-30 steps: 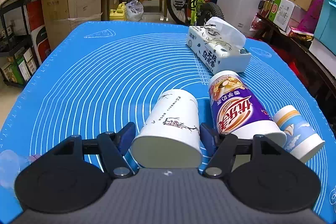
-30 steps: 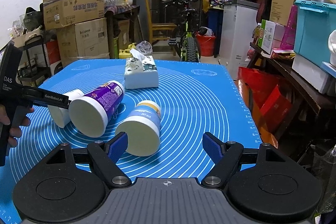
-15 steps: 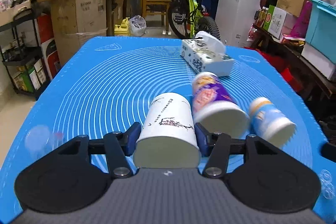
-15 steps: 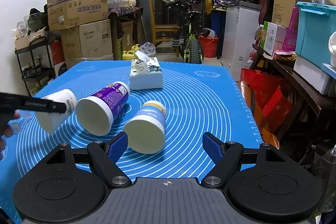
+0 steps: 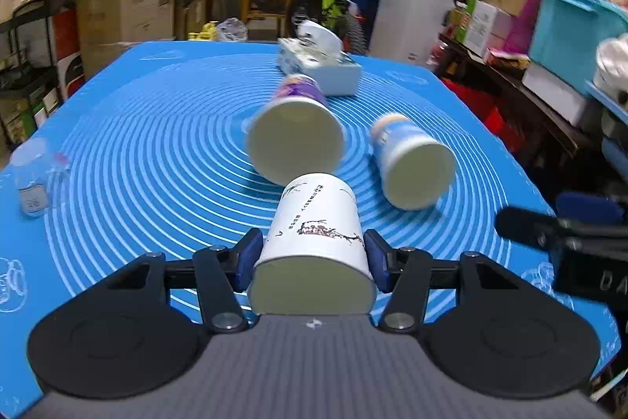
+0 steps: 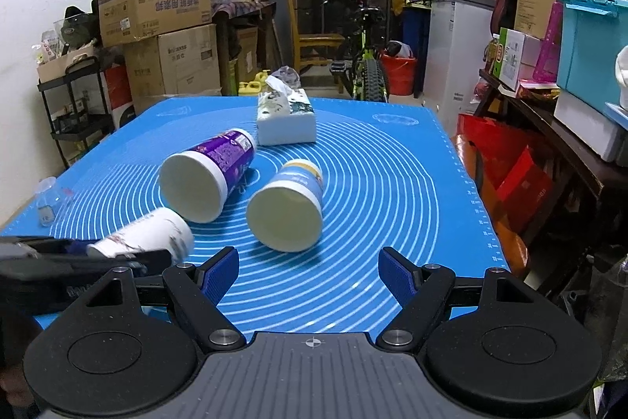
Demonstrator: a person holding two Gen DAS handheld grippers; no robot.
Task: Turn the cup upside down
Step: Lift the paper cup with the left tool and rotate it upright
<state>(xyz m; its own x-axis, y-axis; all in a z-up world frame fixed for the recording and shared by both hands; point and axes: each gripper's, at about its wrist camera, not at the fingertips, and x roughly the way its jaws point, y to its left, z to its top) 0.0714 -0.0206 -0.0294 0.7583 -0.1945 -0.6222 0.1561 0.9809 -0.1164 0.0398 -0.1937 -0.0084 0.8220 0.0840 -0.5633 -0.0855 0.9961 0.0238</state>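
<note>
My left gripper (image 5: 312,260) is shut on a white paper cup (image 5: 314,238) with a dark branch print, held lying along the fingers above the blue mat, its wide end toward the camera. The same cup (image 6: 145,236) shows at the lower left of the right wrist view, with the left gripper around it. My right gripper (image 6: 310,275) is open and empty above the mat's near edge. A purple cup (image 6: 208,173) and a blue-and-white cup (image 6: 288,203) lie on their sides ahead of it.
A tissue box (image 6: 285,120) stands at the far middle of the blue mat (image 6: 392,183). A small clear cup (image 5: 33,179) stands at the mat's left edge. Cardboard boxes, a bicycle, a white freezer and shelves crowd around the table.
My left gripper has lifted the white cup off the mat and pulled back toward the near side. The purple and blue cups now lie farther ahead. My right gripper has barely moved.
</note>
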